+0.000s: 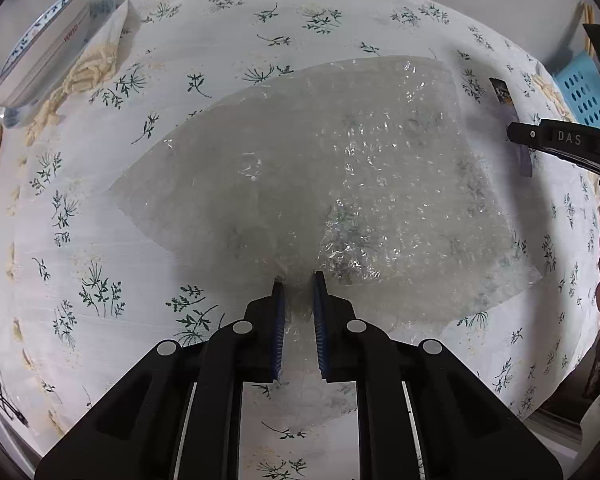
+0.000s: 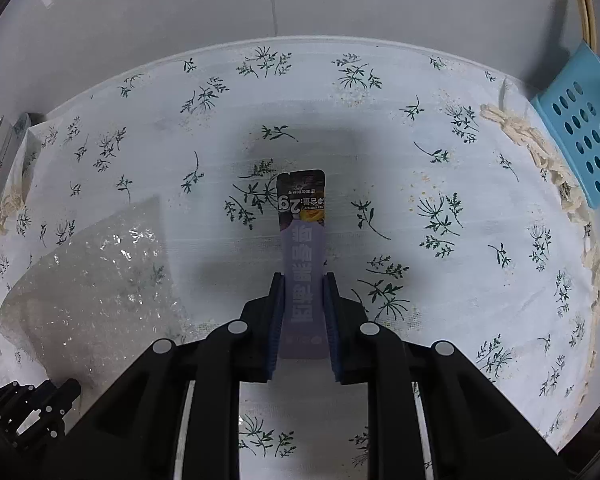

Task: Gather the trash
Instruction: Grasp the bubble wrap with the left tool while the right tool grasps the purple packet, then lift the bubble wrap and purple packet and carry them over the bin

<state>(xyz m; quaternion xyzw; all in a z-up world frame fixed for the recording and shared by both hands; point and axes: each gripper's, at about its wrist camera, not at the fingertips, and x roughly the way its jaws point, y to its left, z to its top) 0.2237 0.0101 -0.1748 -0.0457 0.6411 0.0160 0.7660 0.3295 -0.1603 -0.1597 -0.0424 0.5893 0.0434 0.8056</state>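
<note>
Floral tablecloth [image 2: 440, 160] over table, plain white wall [image 2: 340, 0] behind

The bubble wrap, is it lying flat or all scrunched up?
Mostly spread flat. The bubble wrap lies open across the flowered tablecloth; only its near edge is pinched between the left hand-held gripper pads.

The right gripper [image 2: 303, 280] is pinching a purple snack wrapper [image 2: 302, 248] over the flowered tablecloth [image 2: 440, 168]. Bubble wrap [image 2: 96, 280] is lying at left, a blue basket [image 2: 580, 128] sitting at right.
</note>
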